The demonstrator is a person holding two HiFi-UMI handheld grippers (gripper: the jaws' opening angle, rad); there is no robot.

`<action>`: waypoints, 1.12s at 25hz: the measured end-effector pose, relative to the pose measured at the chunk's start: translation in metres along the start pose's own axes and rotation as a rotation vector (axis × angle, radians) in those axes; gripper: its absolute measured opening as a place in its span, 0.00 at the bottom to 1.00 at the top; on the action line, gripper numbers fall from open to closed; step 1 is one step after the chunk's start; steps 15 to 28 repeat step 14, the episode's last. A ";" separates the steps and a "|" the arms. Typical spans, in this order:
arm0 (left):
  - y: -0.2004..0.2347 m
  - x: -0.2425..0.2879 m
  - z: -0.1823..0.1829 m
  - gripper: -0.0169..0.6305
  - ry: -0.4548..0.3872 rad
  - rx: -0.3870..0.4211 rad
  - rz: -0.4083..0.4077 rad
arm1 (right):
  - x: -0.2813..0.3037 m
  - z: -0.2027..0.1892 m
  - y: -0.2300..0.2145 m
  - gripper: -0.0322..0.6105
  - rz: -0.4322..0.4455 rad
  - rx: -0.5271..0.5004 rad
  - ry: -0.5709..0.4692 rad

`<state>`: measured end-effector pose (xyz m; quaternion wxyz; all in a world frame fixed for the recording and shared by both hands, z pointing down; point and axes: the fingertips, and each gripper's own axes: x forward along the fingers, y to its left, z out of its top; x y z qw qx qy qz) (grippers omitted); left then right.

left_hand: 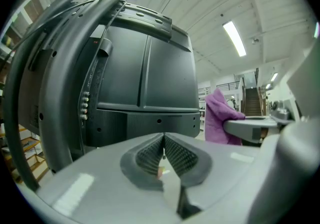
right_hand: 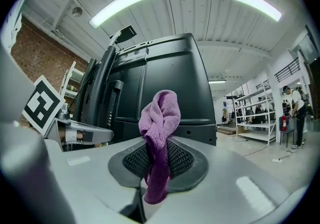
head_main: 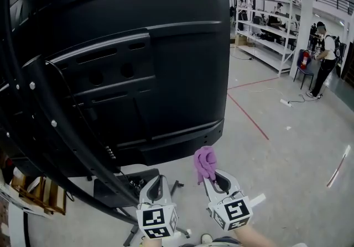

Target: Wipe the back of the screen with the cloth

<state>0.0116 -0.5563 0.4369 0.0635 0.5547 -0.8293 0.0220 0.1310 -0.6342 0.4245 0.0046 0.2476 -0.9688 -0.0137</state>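
The black back of a large screen (head_main: 121, 52) fills the upper left of the head view and stands on a dark stand. My right gripper (head_main: 213, 177) is shut on a purple cloth (head_main: 204, 163), whose bunched end sticks up just below the screen's lower right corner without touching it. The cloth (right_hand: 160, 133) is pinched between the right jaws, with the screen back (right_hand: 165, 87) beyond it. My left gripper (head_main: 156, 185) is shut with nothing between its pads, beside the right one and below the screen. From the left gripper view, the cloth (left_hand: 217, 118) shows at right.
Curved black stand arms (head_main: 33, 108) and cables run down the left of the screen. The stand's base (head_main: 119, 188) lies on the grey floor. White shelving (head_main: 265, 36) and a person (head_main: 325, 58) stand at the far right, past red floor lines (head_main: 249, 116).
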 end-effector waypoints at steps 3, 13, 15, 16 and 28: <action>-0.001 0.000 0.002 0.04 -0.003 0.003 0.002 | -0.001 0.004 0.001 0.15 0.005 -0.003 -0.006; -0.003 0.004 0.002 0.04 0.001 -0.002 -0.005 | -0.005 0.011 0.001 0.15 0.010 -0.016 -0.023; -0.003 0.005 0.001 0.04 0.002 -0.002 -0.004 | -0.005 0.011 0.001 0.15 0.011 -0.016 -0.024; -0.003 0.005 0.001 0.04 0.002 -0.002 -0.004 | -0.005 0.011 0.001 0.15 0.011 -0.016 -0.024; -0.003 0.005 0.001 0.04 0.002 -0.002 -0.004 | -0.005 0.011 0.001 0.15 0.011 -0.016 -0.024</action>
